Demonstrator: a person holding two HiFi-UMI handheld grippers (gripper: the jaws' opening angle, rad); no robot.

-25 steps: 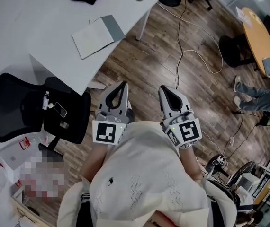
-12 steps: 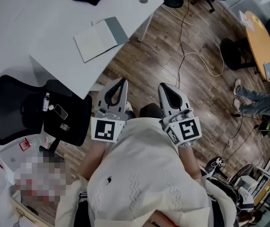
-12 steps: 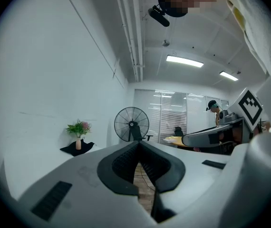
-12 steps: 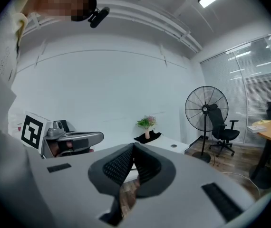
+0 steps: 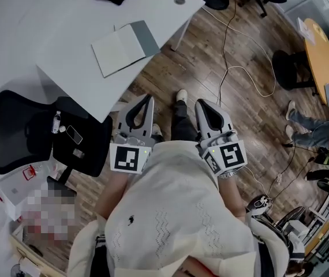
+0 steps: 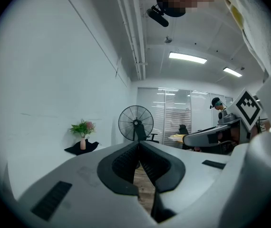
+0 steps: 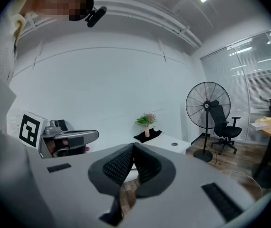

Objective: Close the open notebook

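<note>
The open notebook [image 5: 124, 48] lies flat on the white table [image 5: 49, 33] near its corner, showing a pale page and a grey cover flap on the right. Both grippers are held in front of the person's chest, over the wooden floor, well short of the table. The left gripper [image 5: 147, 98] is shut with nothing between its jaws, and its tips meet in the left gripper view [image 6: 138, 144]. The right gripper [image 5: 201, 104] is likewise shut and empty, with its tips touching [image 7: 133, 145]. Neither gripper view shows the notebook.
A black office chair [image 5: 43, 131] with a small bottle and a phone on its seat stands left of the grippers. Cables [image 5: 234, 68] run across the floor. A standing fan [image 7: 208, 103] and a potted plant [image 7: 146, 121] stand further off. A round wooden table [image 5: 320, 51] is at the right.
The person has stepped forward: a leg and white shoe now show between the grippers, and the table has shifted slightly in view. Both grippers stay shut.
</note>
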